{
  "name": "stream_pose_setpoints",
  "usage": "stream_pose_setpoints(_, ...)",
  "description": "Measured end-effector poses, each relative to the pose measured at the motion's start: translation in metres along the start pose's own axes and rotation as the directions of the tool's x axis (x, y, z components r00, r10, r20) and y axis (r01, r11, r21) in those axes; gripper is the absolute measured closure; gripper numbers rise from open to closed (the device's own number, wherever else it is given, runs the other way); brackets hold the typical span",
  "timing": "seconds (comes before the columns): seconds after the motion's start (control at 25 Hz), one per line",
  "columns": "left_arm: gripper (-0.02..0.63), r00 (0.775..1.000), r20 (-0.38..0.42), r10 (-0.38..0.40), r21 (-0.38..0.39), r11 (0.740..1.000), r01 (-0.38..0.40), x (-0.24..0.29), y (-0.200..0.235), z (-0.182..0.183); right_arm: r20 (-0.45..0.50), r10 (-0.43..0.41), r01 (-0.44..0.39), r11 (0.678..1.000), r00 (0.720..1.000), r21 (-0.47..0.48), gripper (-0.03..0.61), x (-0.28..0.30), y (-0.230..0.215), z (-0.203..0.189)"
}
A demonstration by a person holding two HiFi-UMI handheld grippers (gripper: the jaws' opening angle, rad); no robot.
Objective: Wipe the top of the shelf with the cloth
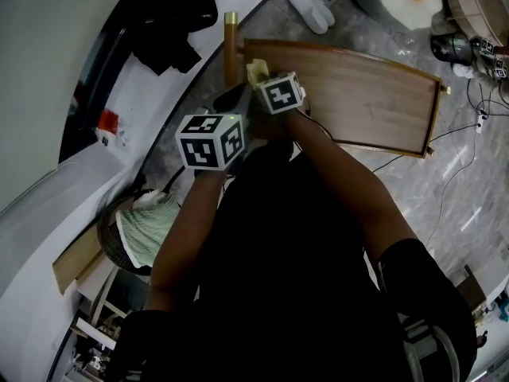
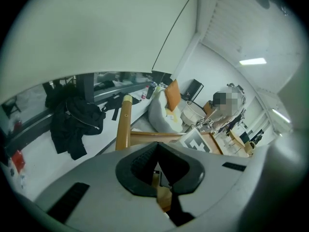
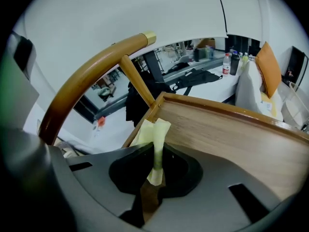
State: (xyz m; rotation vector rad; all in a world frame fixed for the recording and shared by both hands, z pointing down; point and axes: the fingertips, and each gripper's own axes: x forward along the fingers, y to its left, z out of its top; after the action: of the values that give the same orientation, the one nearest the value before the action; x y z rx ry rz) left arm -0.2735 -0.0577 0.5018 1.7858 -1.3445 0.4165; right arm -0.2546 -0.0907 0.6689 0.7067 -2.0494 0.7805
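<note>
Grey marbled floor (image 1: pixel 469 181) lies under a wooden shelf (image 1: pixel 358 94), whose flat top with a raised rim runs from the middle of the head view out to the right. At its left end an upright wooden post (image 1: pixel 231 46) with a brass cap stands just beside the corner. A pair of white slippers (image 1: pixel 312 10) lies on the floor beyond the far edge, and a black garment (image 1: pixel 171 18) is heaped on a white ledge to the far left. Near the person's left side a dark basket (image 1: pixel 111 249) holds striped green fabric.

Both arms in black sleeves reach forward, with the marker cubes close together over the shelf's left end. The right gripper (image 3: pixel 155 164) has its jaws pinched on a pale yellow-green cloth (image 3: pixel 155 134), a thin folded strip that rises out of them and fans out at the shelf's left corner, just inside the rim. Whether it presses on the wood cannot be told. The left gripper (image 2: pixel 158 178) sits just left of the right one, its jaws drawn together with nothing between them, facing the post and the shelf's edge.
</note>
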Motion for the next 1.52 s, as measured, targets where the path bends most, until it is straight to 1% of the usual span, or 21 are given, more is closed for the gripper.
stream_pose_setpoints(0.16,0.603,1.000,-0.005,-0.013,0.006,1.000,0.013,0.006,-0.009,-0.001,-0.005,-0.003,0.003,1.000,1.000,0.009,0.535,-0.009,-0.010,-0.005)
stream_pose_setpoints(0.32,0.603,0.999,-0.022,-0.029,0.010,1.000,0.030,0.012,-0.019,-0.007,-0.004,0.004,-0.004,0.999,1.000,0.041,0.535,-0.014,-0.019,-0.011)
stream_pose_setpoints(0.44,0.603,0.998,-0.036,-0.044,0.018,0.999,0.045,0.020,-0.030,-0.011,-0.016,-0.011,0.011,0.999,1.000,0.041,0.535,-0.022,-0.032,-0.019)
stream_pose_setpoints(0.72,0.603,0.996,-0.064,-0.063,0.022,0.998,0.064,0.040,-0.055,-0.017,-0.025,-0.075,0.076,0.997,0.997,0.024,0.535,-0.046,-0.075,-0.039)
stream_pose_setpoints(1.12,0.603,0.994,-0.076,-0.074,0.009,0.997,0.075,0.068,-0.098,-0.021,-0.045,-0.125,0.127,0.991,0.991,0.051,0.535,-0.087,-0.138,-0.070)
stream_pose_setpoints(1.32,0.603,0.993,-0.082,-0.085,0.027,0.996,0.087,0.087,-0.127,-0.021,-0.032,-0.149,0.151,0.985,0.988,0.084,0.535,-0.109,-0.176,-0.084)
stream_pose_setpoints(1.52,0.603,0.990,-0.112,-0.088,0.043,0.995,0.093,0.107,-0.151,-0.029,-0.026,-0.173,0.175,0.979,0.985,0.106,0.535,-0.131,-0.209,-0.095)
